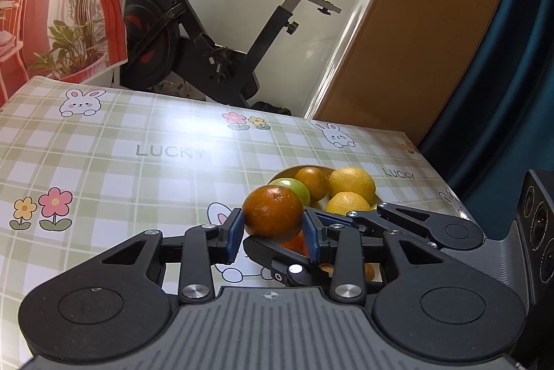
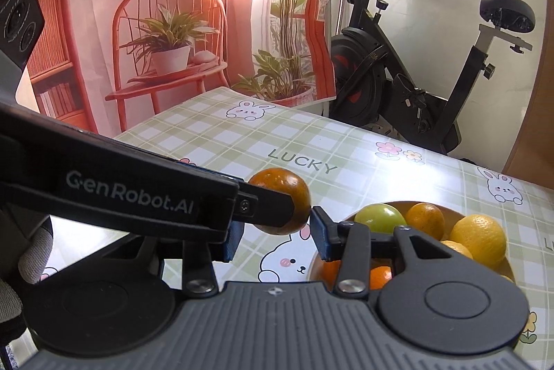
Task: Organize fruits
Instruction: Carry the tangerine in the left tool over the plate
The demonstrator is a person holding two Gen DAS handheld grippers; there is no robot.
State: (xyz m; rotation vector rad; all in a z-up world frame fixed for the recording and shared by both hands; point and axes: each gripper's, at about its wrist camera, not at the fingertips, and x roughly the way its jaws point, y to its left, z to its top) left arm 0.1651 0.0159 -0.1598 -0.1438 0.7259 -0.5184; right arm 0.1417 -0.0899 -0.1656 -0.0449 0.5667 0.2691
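Note:
An orange (image 1: pixel 271 214) hangs above the checked tablecloth, just left of the fruit bowl (image 2: pixel 314 269). My left gripper (image 1: pixel 271 222) is shut on it, with a blue pad pressed on each side. From the right wrist view, the left gripper's finger (image 2: pixel 270 207) crosses in front of the same orange (image 2: pixel 277 188). My right gripper (image 2: pixel 280 214) closes on it crosswise. Its right pad tip touches the fruit, and its left tip is hidden behind the left gripper. The bowl holds a green apple (image 2: pixel 379 217), lemons (image 2: pixel 477 240) and more oranges (image 2: pixel 424 219).
The table (image 1: pixel 138 162) ends at its far edge in front of an exercise bike (image 1: pixel 207 41). A printed backdrop (image 2: pixel 166 34) hangs at the back left and a wooden door (image 1: pixel 415 41) stands on the right. A gloved hand (image 2: pixel 31 252) holds the left gripper.

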